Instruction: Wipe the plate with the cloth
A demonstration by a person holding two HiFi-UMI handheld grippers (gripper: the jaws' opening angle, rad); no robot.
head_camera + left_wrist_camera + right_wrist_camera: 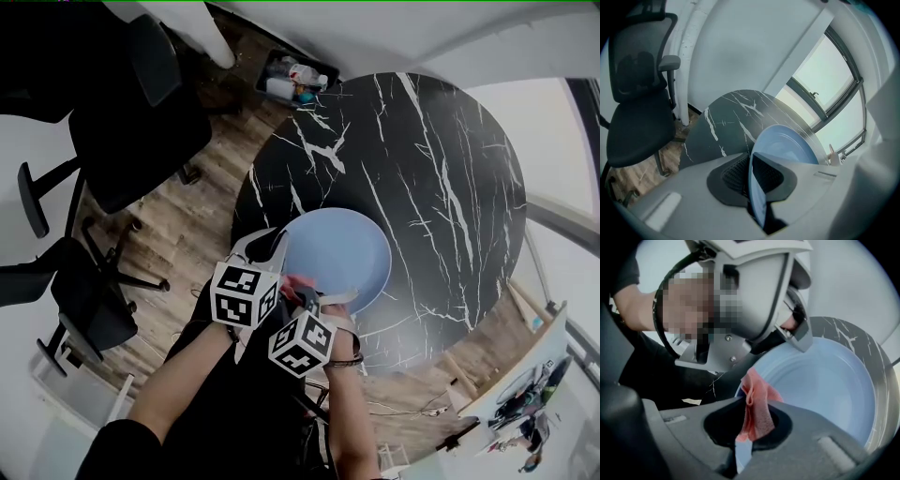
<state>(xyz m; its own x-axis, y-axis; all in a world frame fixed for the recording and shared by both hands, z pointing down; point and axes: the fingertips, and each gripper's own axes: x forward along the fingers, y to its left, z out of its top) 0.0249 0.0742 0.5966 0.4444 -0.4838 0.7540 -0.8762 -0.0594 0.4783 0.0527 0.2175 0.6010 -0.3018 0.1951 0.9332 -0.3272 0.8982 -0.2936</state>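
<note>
A light blue plate [342, 255] is over the near edge of the round black marble table [441, 159], tilted. My left gripper [278, 251] is shut on the plate's left rim; in the left gripper view the rim [757, 187] runs between the two pads of the left gripper [752, 176]. My right gripper [307, 298] is shut on a pink cloth [758, 411], and the cloth's free end lies against the near inner edge of the plate [829, 380]. The right gripper view also shows the left gripper [794, 331] clamped on the rim.
Black office chairs [122, 141] stand on the wooden floor left of the table. A dark box of bottles [295, 80] sits on the floor beyond the table's far-left edge. A window [829, 79] lies beyond the table.
</note>
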